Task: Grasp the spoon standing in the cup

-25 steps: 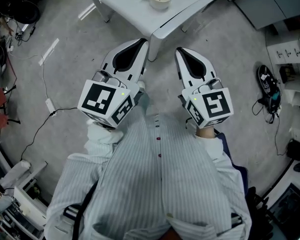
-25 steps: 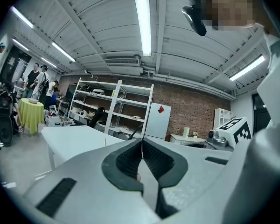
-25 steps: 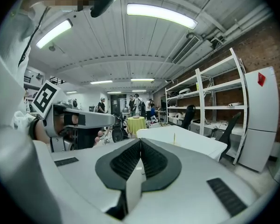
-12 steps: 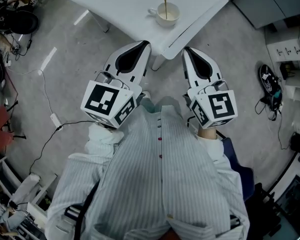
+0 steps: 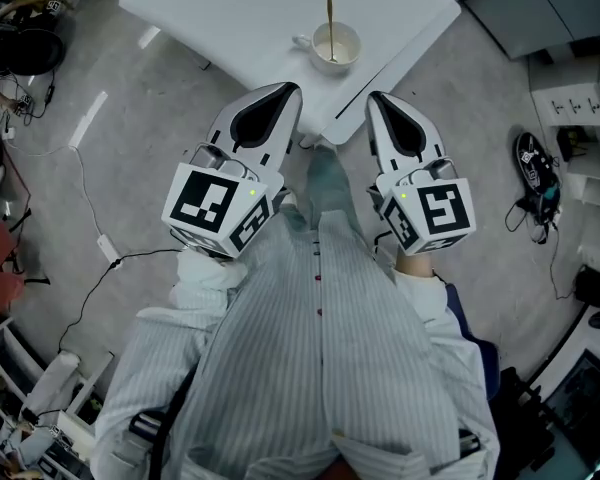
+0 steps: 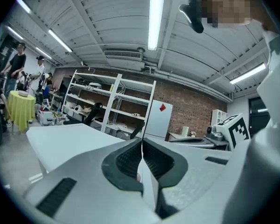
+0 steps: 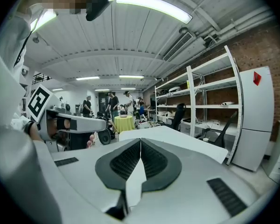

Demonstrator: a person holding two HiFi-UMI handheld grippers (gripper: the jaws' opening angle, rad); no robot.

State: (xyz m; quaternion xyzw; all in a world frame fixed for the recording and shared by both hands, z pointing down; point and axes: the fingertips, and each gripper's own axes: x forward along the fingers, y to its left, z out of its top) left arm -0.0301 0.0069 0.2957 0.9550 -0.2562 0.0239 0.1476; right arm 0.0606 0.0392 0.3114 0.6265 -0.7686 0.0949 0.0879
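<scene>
A white cup (image 5: 336, 45) with a handle stands near the front corner of the white table (image 5: 240, 18) in the head view. A slim spoon (image 5: 329, 16) stands upright in it. Both of my grippers are held side by side in front of my striped shirt, pointing at the table's corner and short of the cup. The left gripper (image 5: 292, 90) (image 6: 141, 143) is shut with nothing in it. The right gripper (image 5: 375, 99) (image 7: 140, 142) is shut and empty too. Neither gripper view shows the cup or spoon; the jaws block the middle.
Cables (image 5: 90, 268) trail over the grey floor at the left. A black shoe (image 5: 536, 168) lies by a white cabinet (image 5: 580, 108) at the right. Metal shelves (image 6: 107, 106) and a fridge (image 7: 254, 120) line the brick wall, and people stand by a yellow-draped table (image 7: 123, 122).
The table, cup and spoon have slid lower in the head view, nearer to me. Both grippers have come forward together, still shut, and their tips now lie close to the table's corner.
</scene>
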